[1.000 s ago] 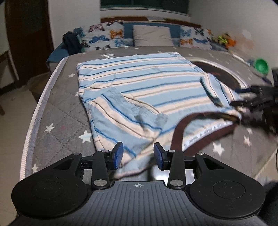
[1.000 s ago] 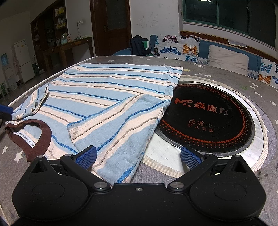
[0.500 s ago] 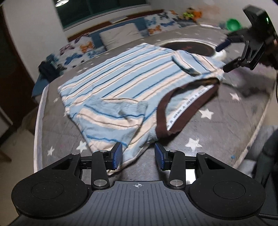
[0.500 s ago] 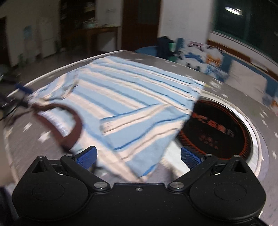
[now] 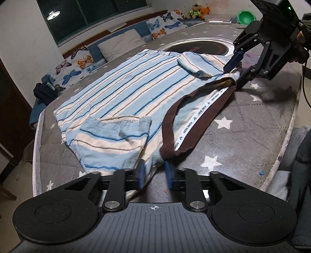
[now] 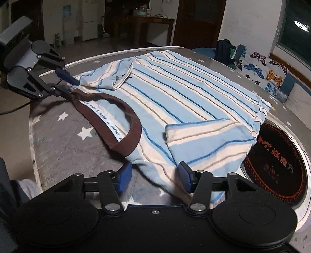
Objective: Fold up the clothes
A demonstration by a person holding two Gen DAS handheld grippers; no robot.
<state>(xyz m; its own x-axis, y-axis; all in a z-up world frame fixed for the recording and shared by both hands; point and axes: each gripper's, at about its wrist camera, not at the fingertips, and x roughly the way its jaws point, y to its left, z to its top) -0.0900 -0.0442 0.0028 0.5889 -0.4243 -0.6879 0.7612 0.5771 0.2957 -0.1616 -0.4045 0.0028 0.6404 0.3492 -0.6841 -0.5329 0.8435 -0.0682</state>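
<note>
A blue and cream striped T-shirt [image 5: 124, 93] with a brown collar [image 5: 196, 116] lies flat on the grey star-patterned table, both sleeves folded inward. It also shows in the right wrist view [image 6: 186, 97]. My left gripper [image 5: 154, 177] is open, its jaws on either side of the shoulder fabric beside the collar. My right gripper [image 6: 154, 178] is open around the other shoulder; it also shows in the left wrist view [image 5: 236, 68]. The left gripper shows at the far shoulder in the right wrist view [image 6: 67, 83].
A round black induction plate [image 6: 276, 153] is set in the table [image 5: 252, 124] under the shirt's edge. A sofa with butterfly cushions [image 5: 77, 64] and a dark bag [image 5: 45, 92] stand behind. A green bowl [image 5: 246, 17] sits far right.
Both grippers have swung round to the collar end and now straddle the two shoulders. The right gripper's jaws have narrowed. The shirt has not moved.
</note>
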